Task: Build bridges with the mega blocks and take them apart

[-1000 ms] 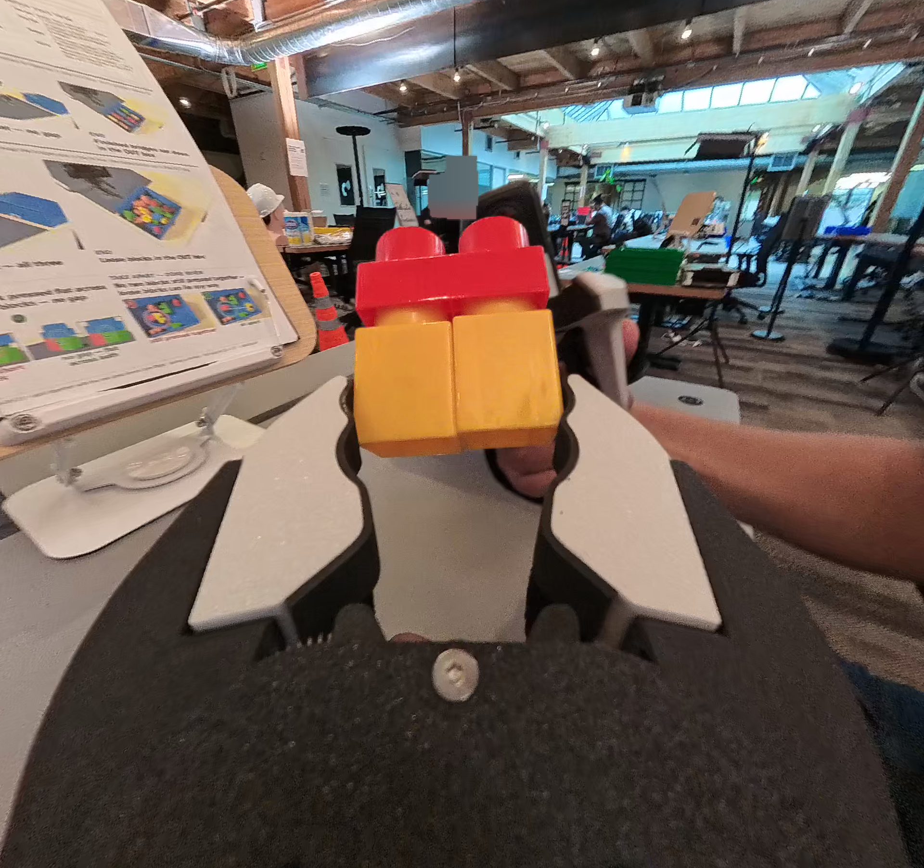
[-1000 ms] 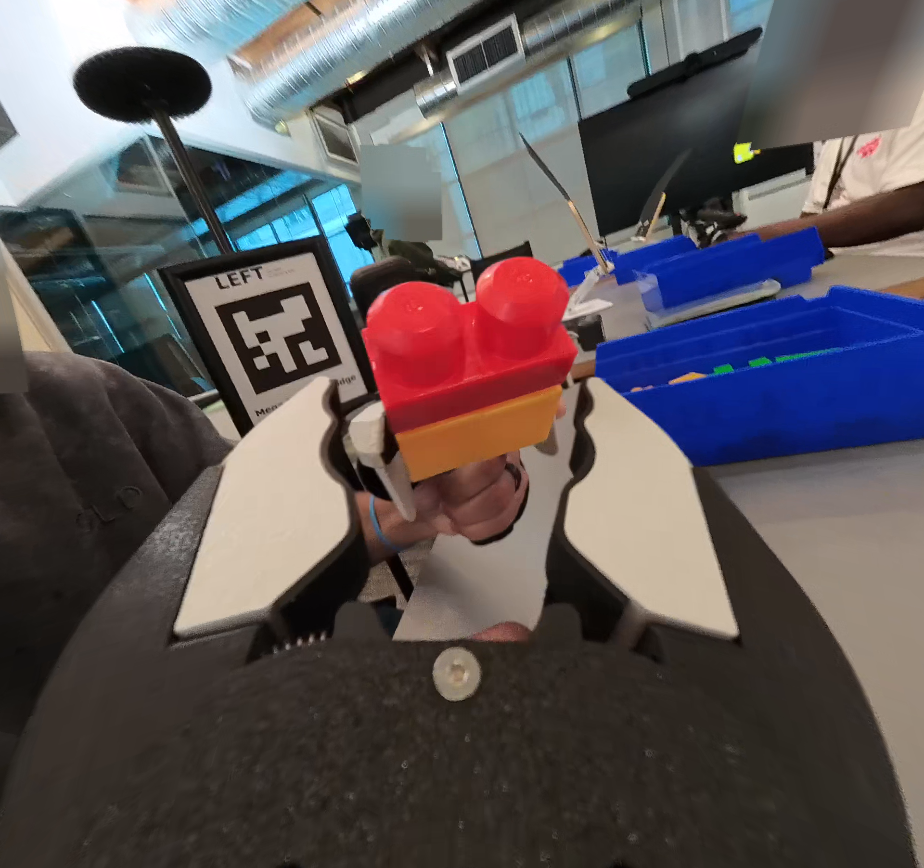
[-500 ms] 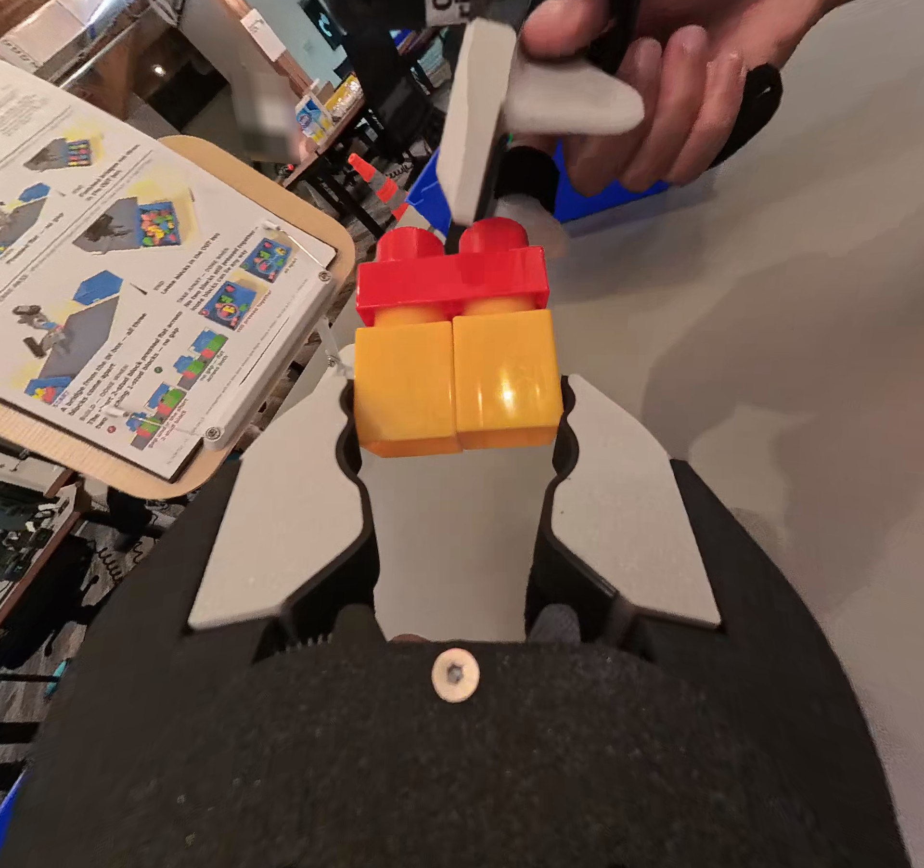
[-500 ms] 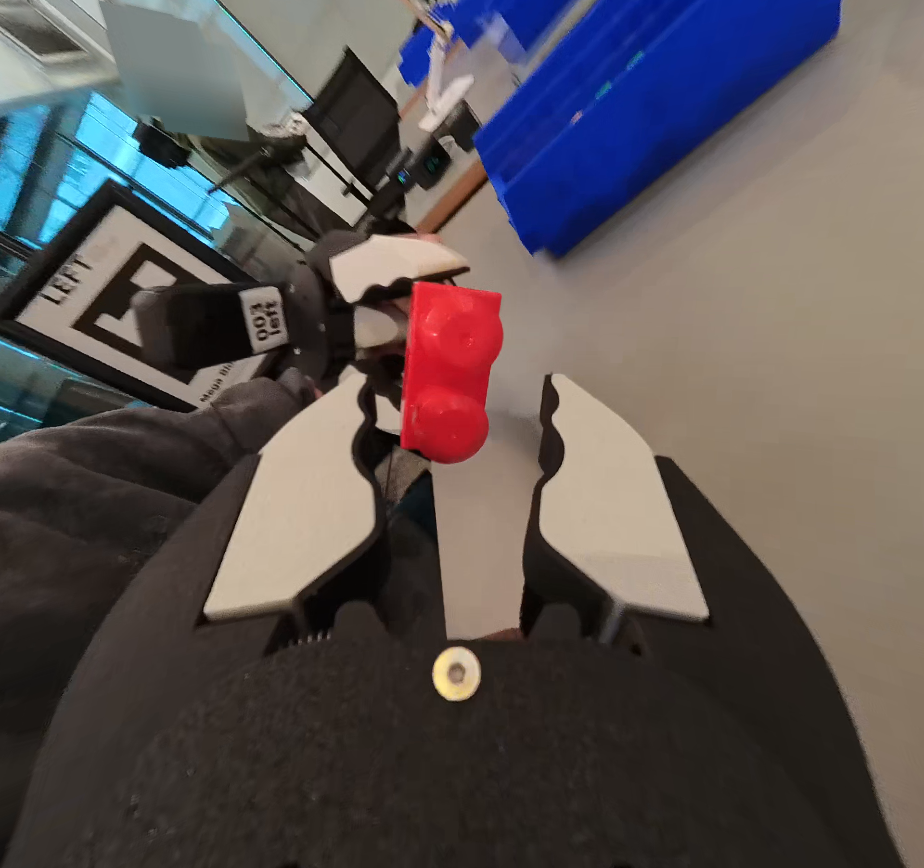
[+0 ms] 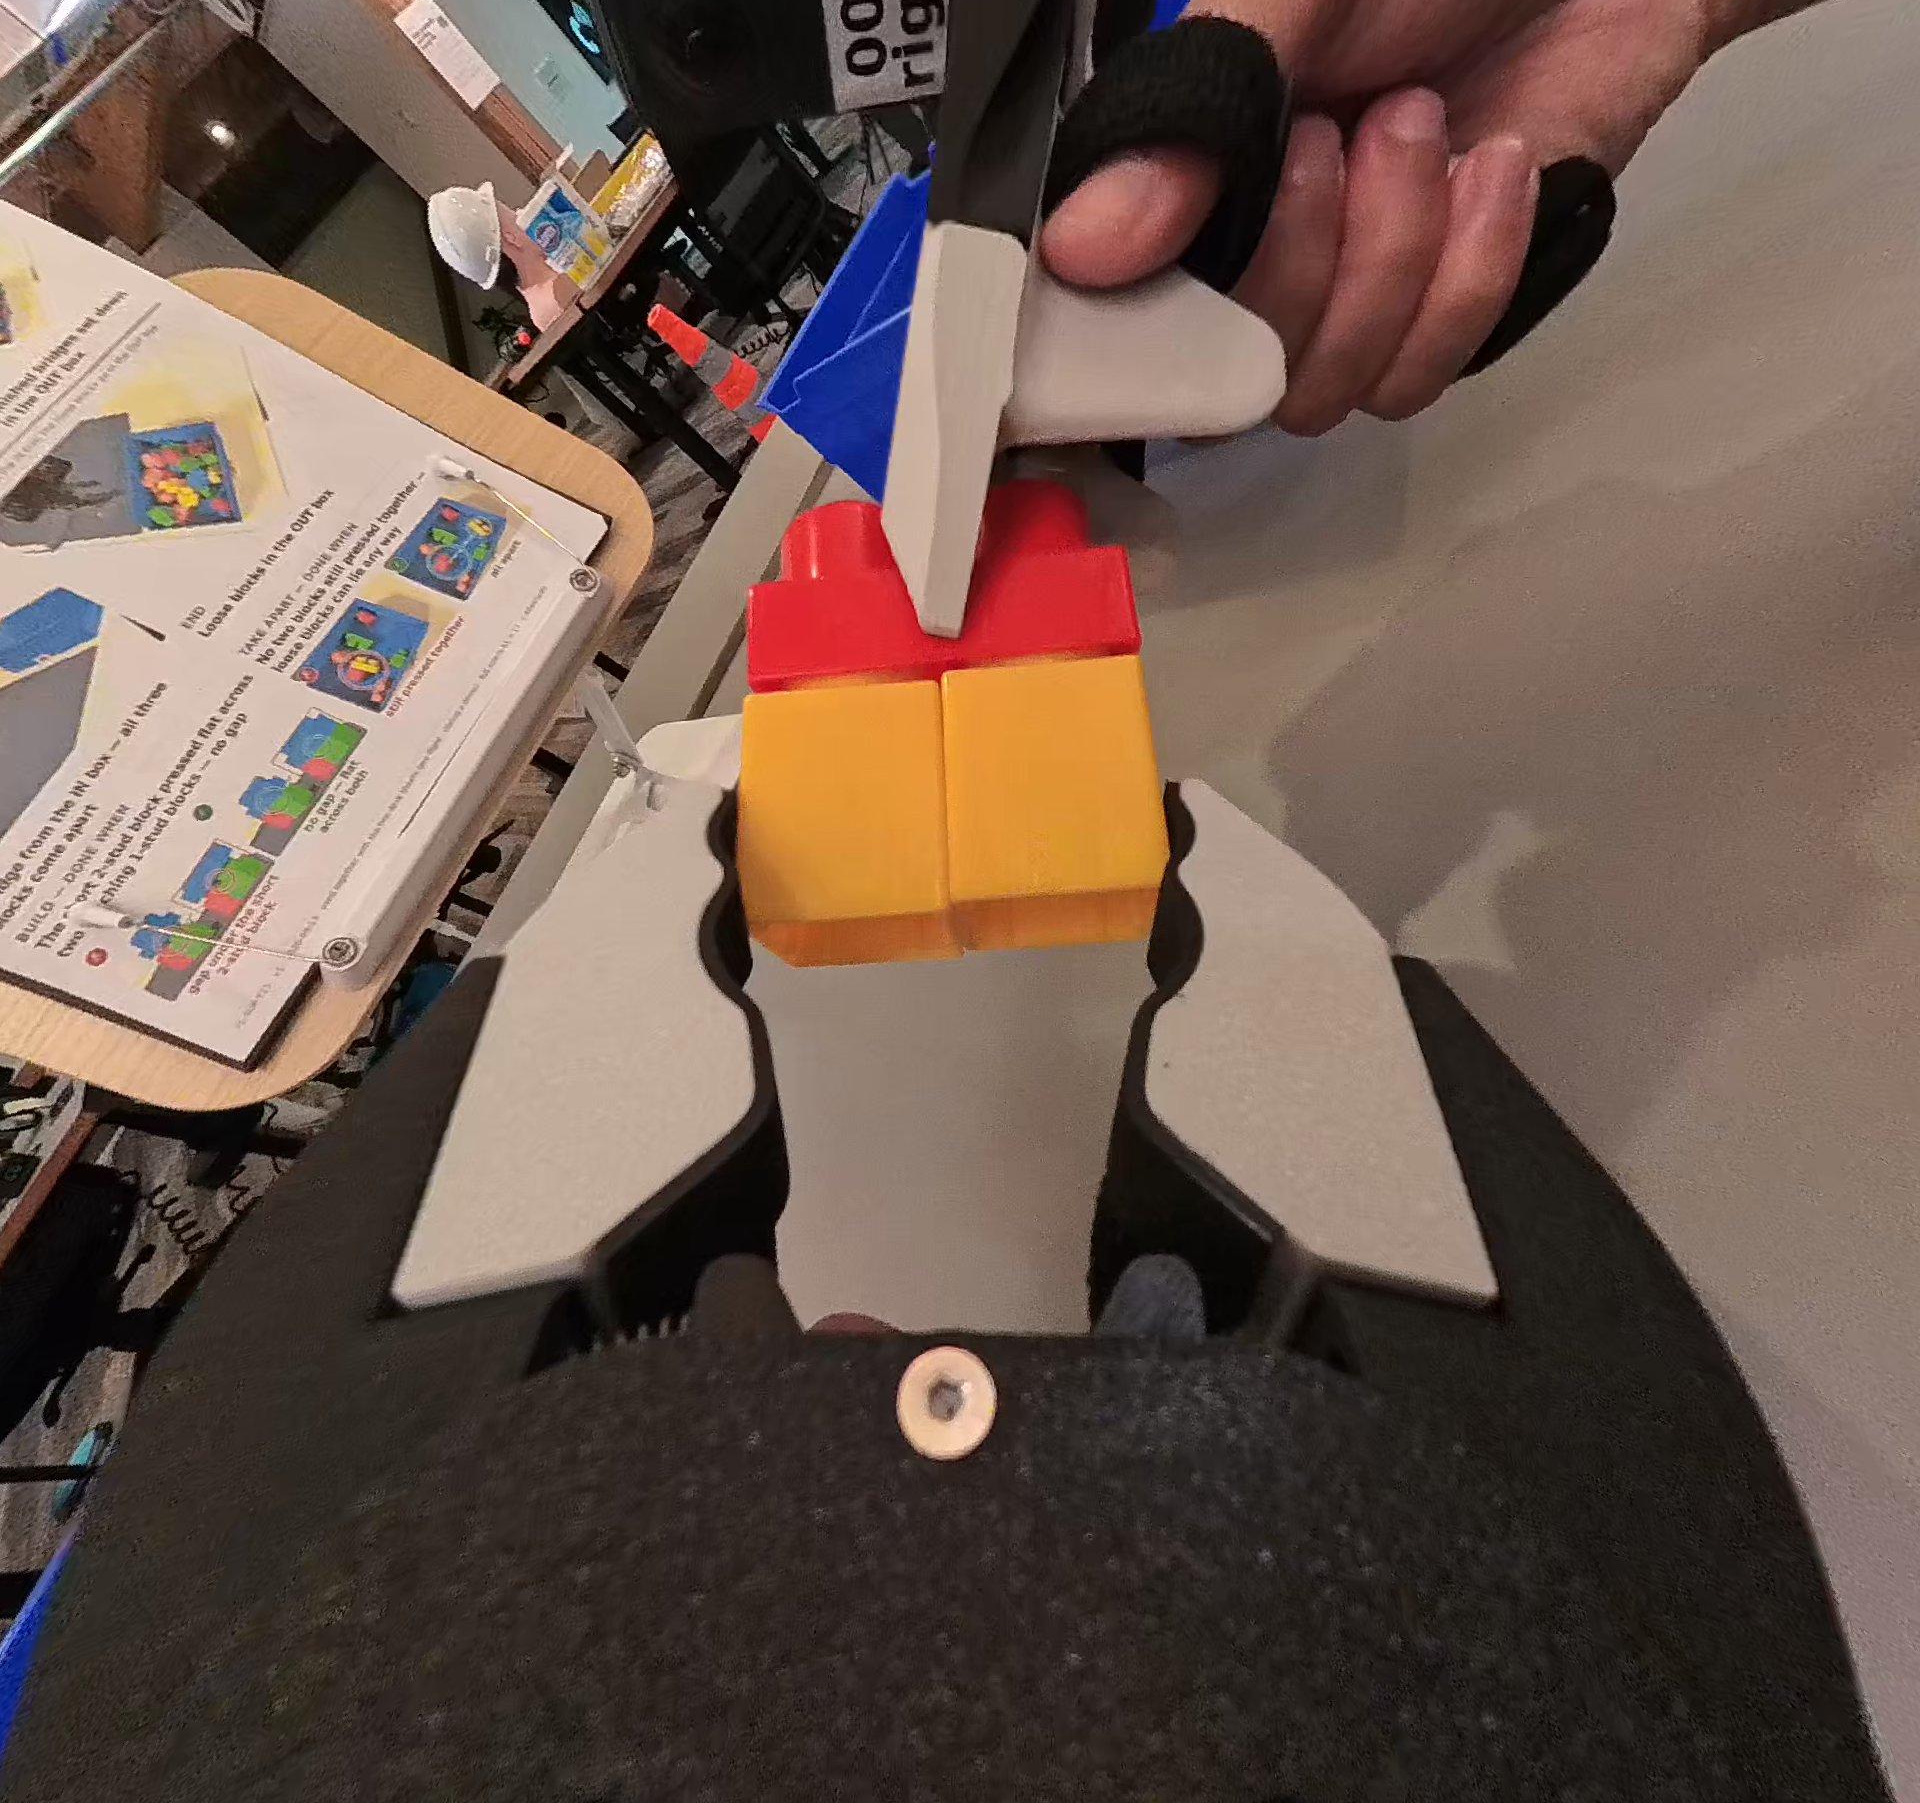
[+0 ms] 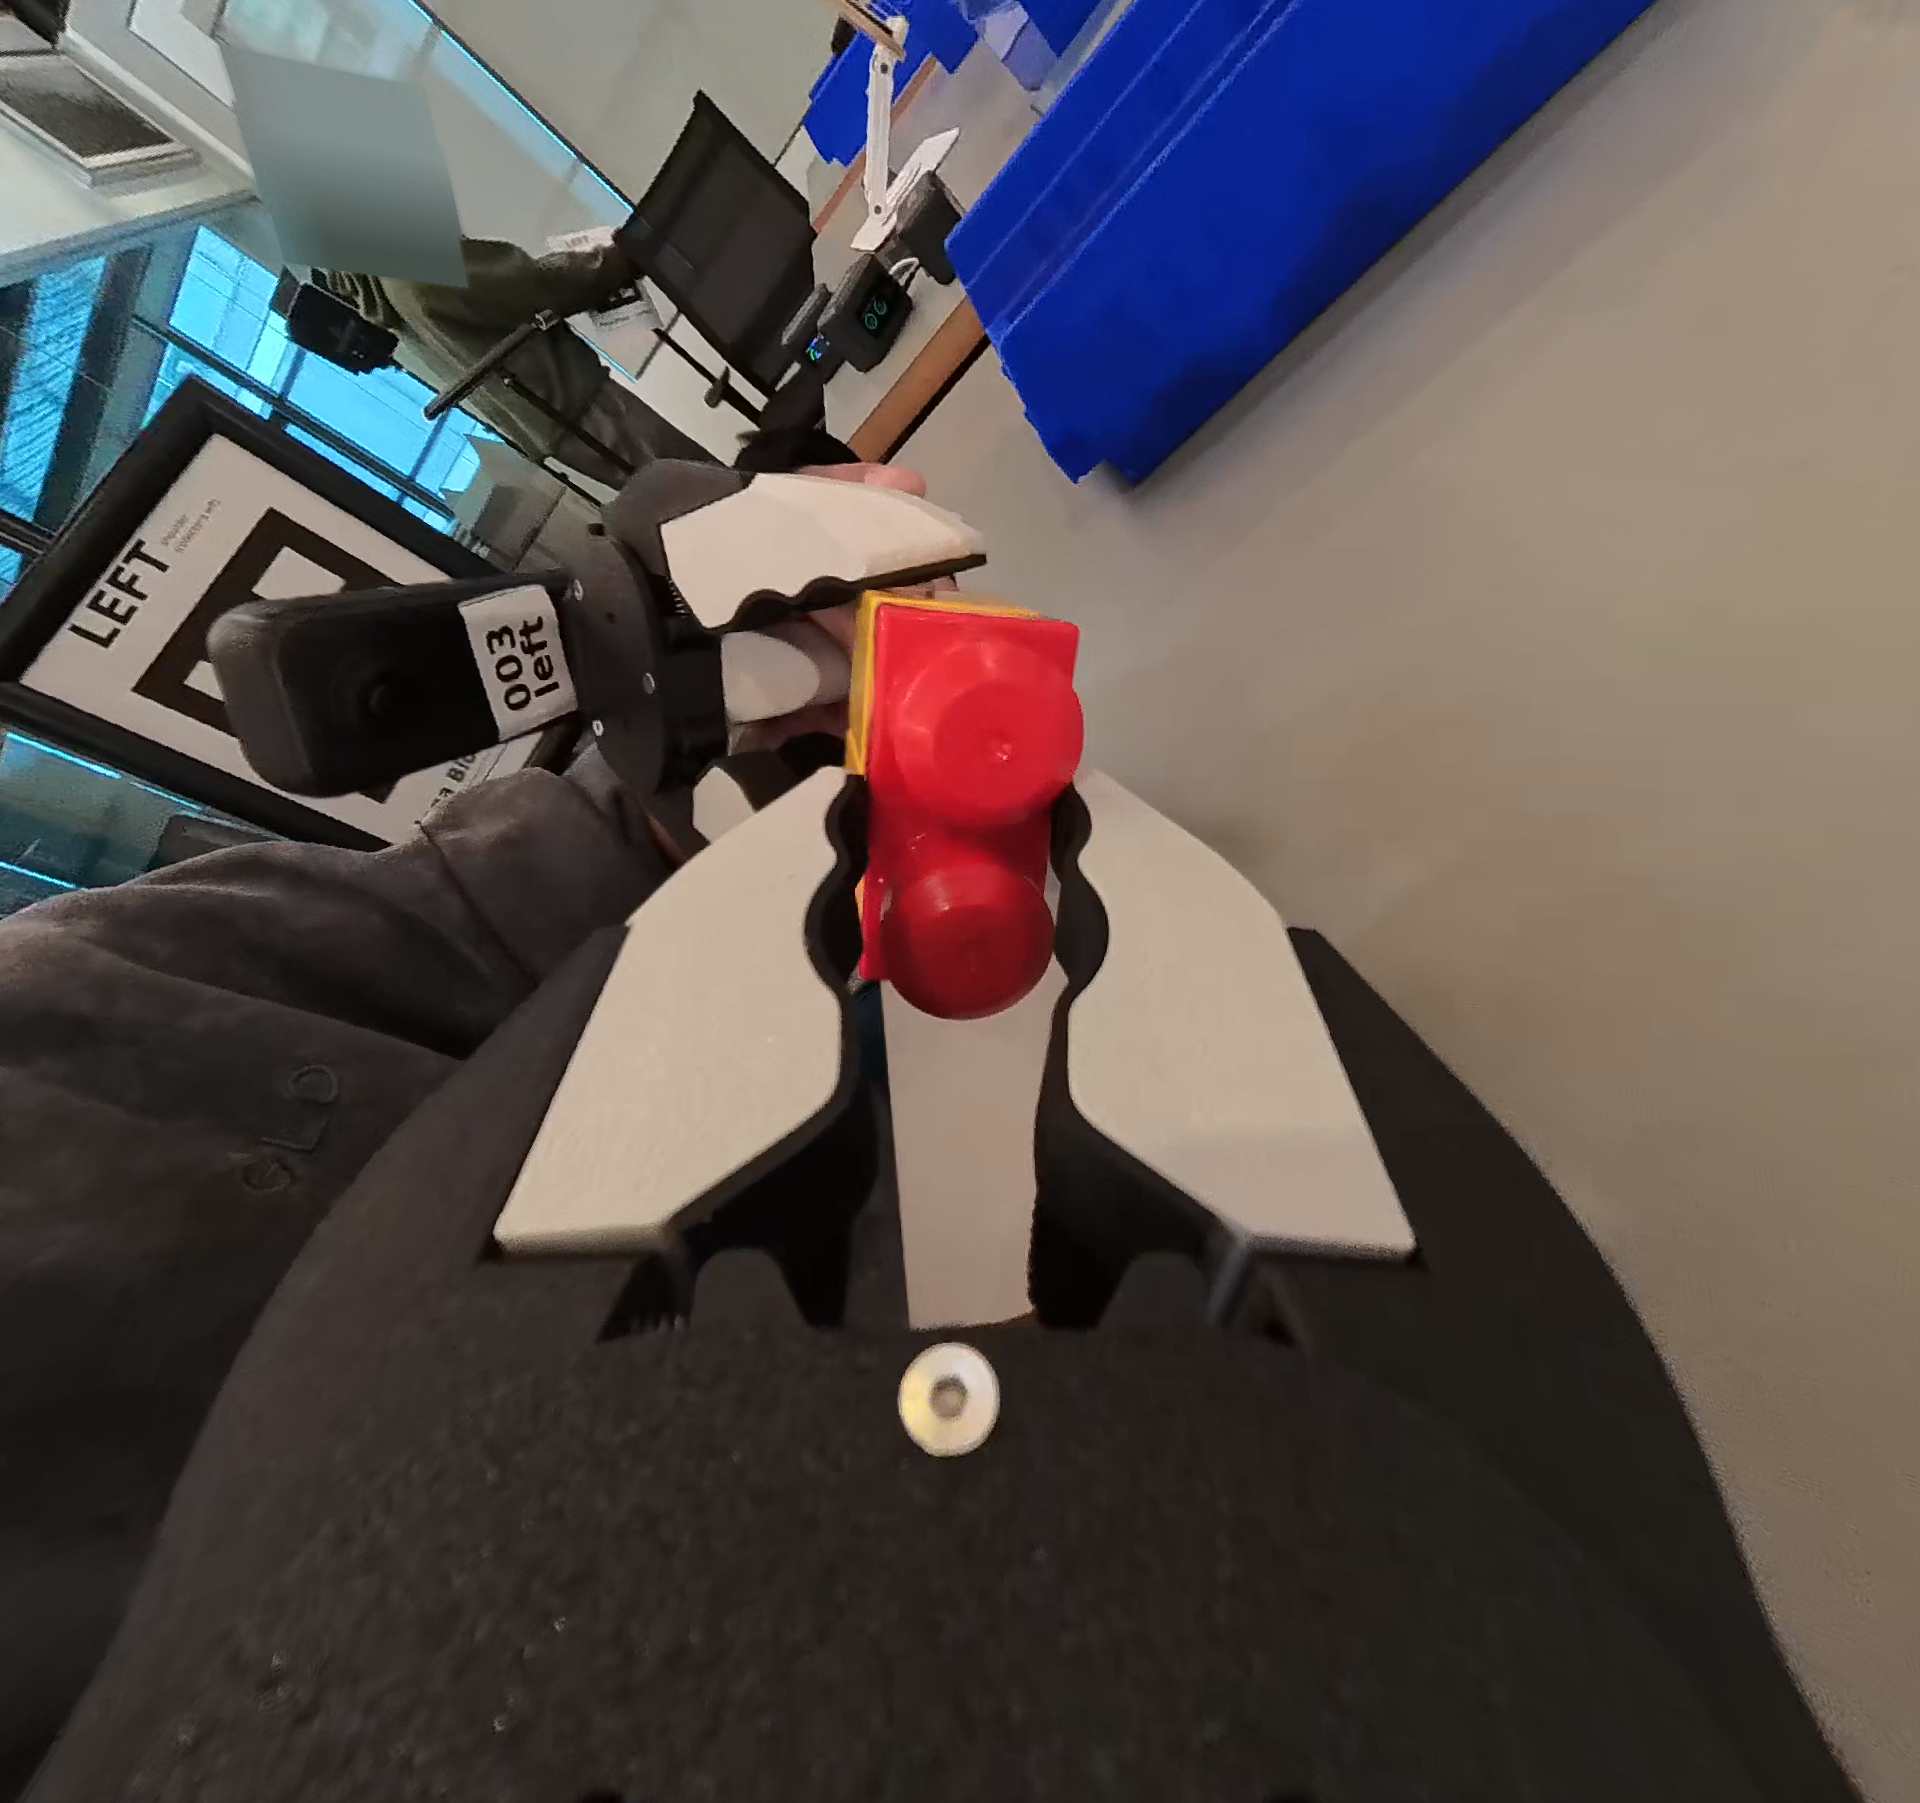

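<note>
A red two-stud block (image 5: 831,621) sits pressed on two yellow blocks (image 5: 945,808) standing side by side. My left gripper (image 5: 951,849) is shut on the yellow pair and holds the stack in the air above the grey table (image 5: 1558,714). My right gripper (image 6: 961,818) comes in from the stud side, and its fingers (image 6: 727,1005) press the two long sides of the red block (image 6: 977,714). In the left wrist view one right finger (image 5: 945,465) covers the middle of the red block and the other is hidden behind it. The left gripper (image 6: 831,610) also shows in the right wrist view.
Blue bins (image 6: 1351,195) stand at the far side of the table, and one corner (image 5: 852,340) shows behind the right gripper. An instruction board (image 5: 260,673) on a stand is at the left. A framed marker sign (image 6: 156,631) stands behind the left gripper. The tips of both grippers are at nearly the same place.
Both grippers have tipped down toward the table. My right gripper has rolled sideways, moved onto the red block and narrowed its fingers onto it. The left keeps its grip on the yellow blocks.
</note>
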`<state>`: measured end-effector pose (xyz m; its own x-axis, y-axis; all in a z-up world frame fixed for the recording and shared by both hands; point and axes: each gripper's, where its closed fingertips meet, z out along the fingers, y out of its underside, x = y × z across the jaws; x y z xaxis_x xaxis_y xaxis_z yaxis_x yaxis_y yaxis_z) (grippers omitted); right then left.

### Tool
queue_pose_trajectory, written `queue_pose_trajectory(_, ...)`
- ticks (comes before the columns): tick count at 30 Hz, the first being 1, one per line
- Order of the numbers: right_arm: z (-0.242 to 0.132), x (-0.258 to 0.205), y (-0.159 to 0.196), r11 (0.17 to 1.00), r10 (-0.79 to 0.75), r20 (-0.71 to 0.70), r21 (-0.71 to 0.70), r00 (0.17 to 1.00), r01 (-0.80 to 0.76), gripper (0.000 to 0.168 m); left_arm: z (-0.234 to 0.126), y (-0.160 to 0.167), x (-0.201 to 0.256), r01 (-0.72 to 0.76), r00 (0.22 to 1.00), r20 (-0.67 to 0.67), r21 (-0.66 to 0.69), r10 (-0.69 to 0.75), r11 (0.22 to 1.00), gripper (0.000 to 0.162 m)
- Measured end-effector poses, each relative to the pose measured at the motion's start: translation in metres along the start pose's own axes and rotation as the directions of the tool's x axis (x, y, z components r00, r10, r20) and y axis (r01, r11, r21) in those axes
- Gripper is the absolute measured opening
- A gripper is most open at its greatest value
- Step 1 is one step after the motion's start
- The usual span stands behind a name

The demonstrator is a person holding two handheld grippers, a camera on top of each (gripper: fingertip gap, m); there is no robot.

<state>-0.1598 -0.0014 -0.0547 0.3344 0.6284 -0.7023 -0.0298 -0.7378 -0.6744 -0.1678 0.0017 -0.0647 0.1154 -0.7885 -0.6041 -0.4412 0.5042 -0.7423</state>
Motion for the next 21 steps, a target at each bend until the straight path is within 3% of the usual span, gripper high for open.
queue_pose_trajectory(8, -0.004, 0.009, 0.005, 0.994, 0.068, 0.079, 0.084, 0.995, -0.075, 0.034, 0.008, -0.003, 0.006, 0.016, 1.0, -0.016, 0.029, -0.015, 0.999, 0.075)
queue_pose_trajectory(12, -0.005, 0.008, 0.005, 0.982, 0.12, 0.183, 0.122, 0.976, -0.144, 0.034, 0.008, -0.012, 0.006, 0.052, 0.998, -0.038, 0.073, -0.049, 0.996, 0.075)
queue_pose_trajectory(16, -0.004, 0.013, -0.001, 0.98, 0.076, 0.14, 0.171, 0.987, -0.1, 0.034, 0.011, -0.003, 0.003, 0.05, 0.999, -0.005, 0.051, -0.05, 0.997, 0.076)
queue_pose_trajectory(21, -0.006, 0.015, 0.0, 0.971, -0.002, 0.076, 0.237, 0.997, -0.016, 0.034, -0.003, -0.001, 0.009, 0.265, 0.964, -0.059, 0.094, -0.26, 0.96, 0.085)
